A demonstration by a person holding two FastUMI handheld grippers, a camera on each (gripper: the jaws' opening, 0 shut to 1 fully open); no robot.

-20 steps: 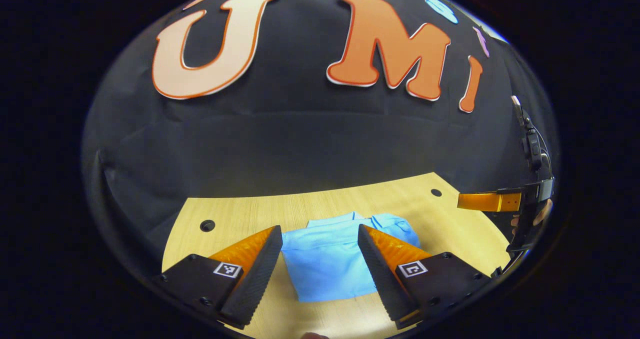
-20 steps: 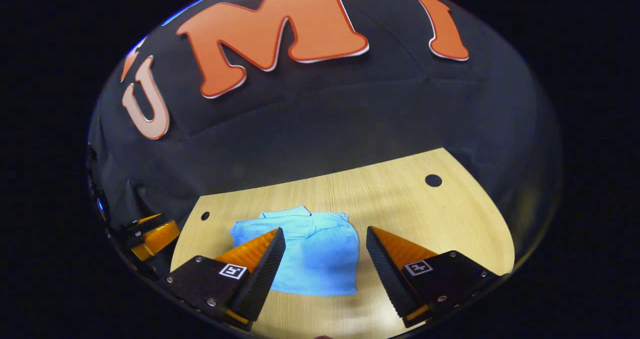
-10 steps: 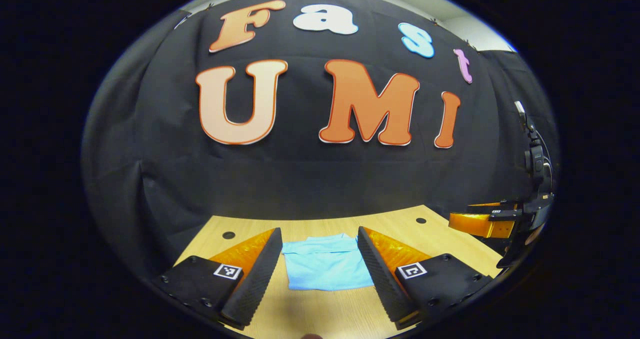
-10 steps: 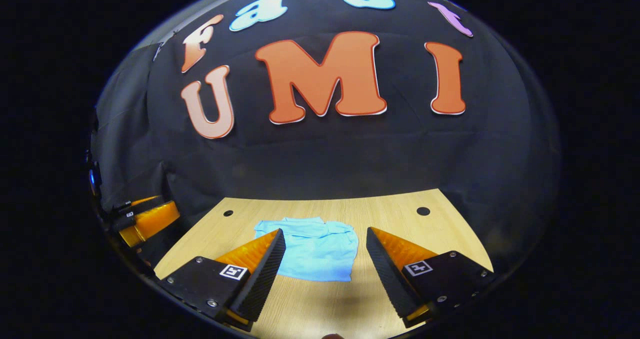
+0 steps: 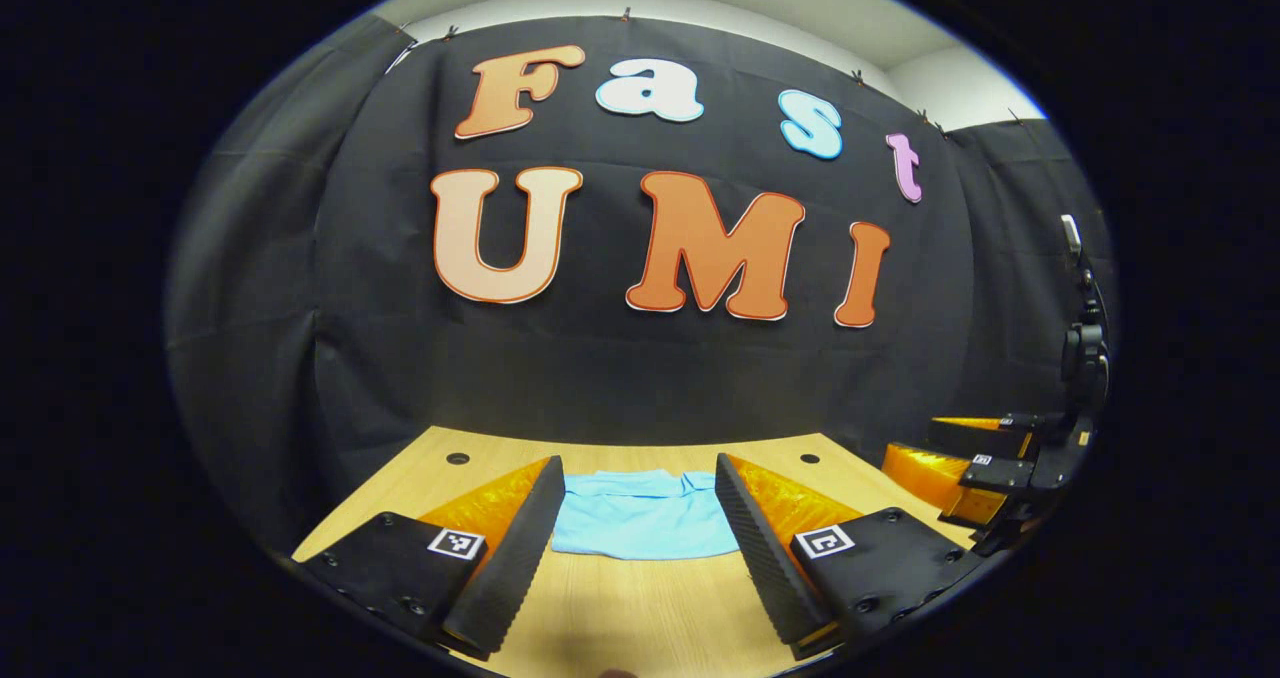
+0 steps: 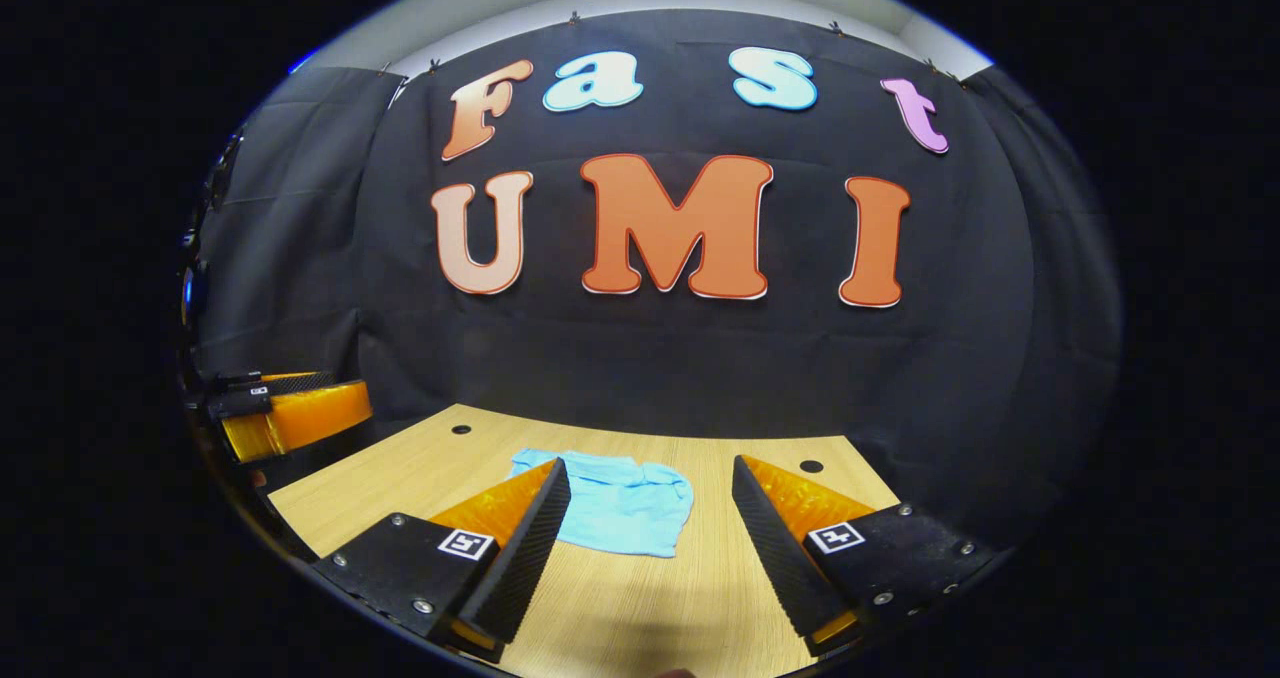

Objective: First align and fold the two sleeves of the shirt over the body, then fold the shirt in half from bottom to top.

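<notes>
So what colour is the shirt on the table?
Light blue. The shirt shows best in the left gripper view.

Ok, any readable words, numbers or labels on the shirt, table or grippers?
Light blue folded shirt: none visible.
Pale wooden table: none.
Left gripper: square black-and-white pattern tags, no readable text.
Right gripper: same kind of tags, no readable text.

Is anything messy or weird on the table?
Not really. The blue shirt lies folded into a small bundle on the wooden table. In the right gripper view its right edge looks a bit rumpled and rounded, not square. Both grippers, left and right, are open, apart from it.
</notes>
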